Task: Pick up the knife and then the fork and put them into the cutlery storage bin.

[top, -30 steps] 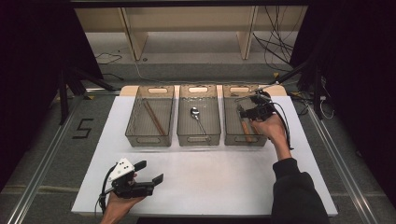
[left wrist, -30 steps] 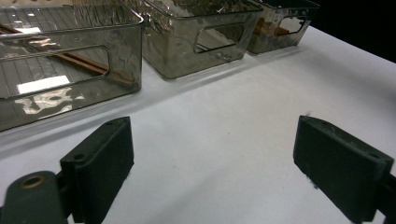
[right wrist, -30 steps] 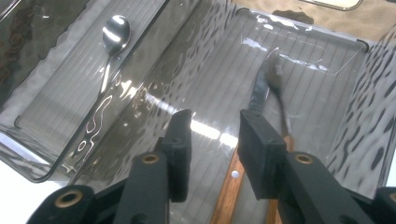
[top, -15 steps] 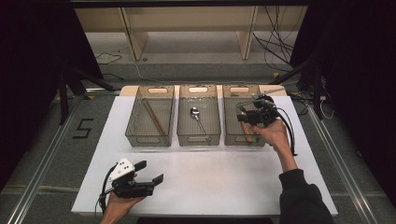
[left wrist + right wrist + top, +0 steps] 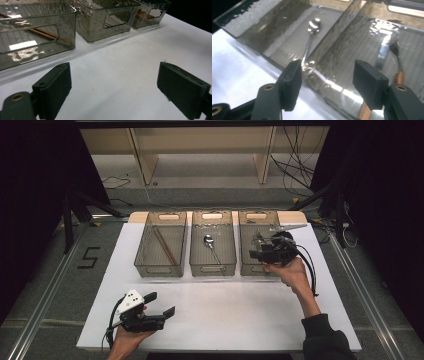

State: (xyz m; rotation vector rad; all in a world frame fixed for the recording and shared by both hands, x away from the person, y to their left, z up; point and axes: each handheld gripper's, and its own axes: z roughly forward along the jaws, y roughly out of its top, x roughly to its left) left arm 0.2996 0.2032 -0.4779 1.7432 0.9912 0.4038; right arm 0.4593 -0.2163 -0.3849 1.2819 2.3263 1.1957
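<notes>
- While the right gripper hangs over the right bin at the desk's far right, its fingers have just been opening; they stand well apart with nothing between them.
- In the right gripper view a fork with a wooden handle lies on the floor of that bin, beyond and clear of the fingers, its dark head pointing away from the camera.
- The middle bin stands just beside the right one at the desk's far edge and holds a metal spoon, bowl toward the far edge.
- The left bin completes the row and holds brown chopsticks lying at a slant.
- The left gripper sits low over the desk near the near-left corner, held in the person's left hand.
- Its fingers are spread wide and grip nothing; bare white desk lies between them in the left gripper view.
- The right hand holds its gripper from the near side of the right bin, a black cable trailing from it.
</notes>
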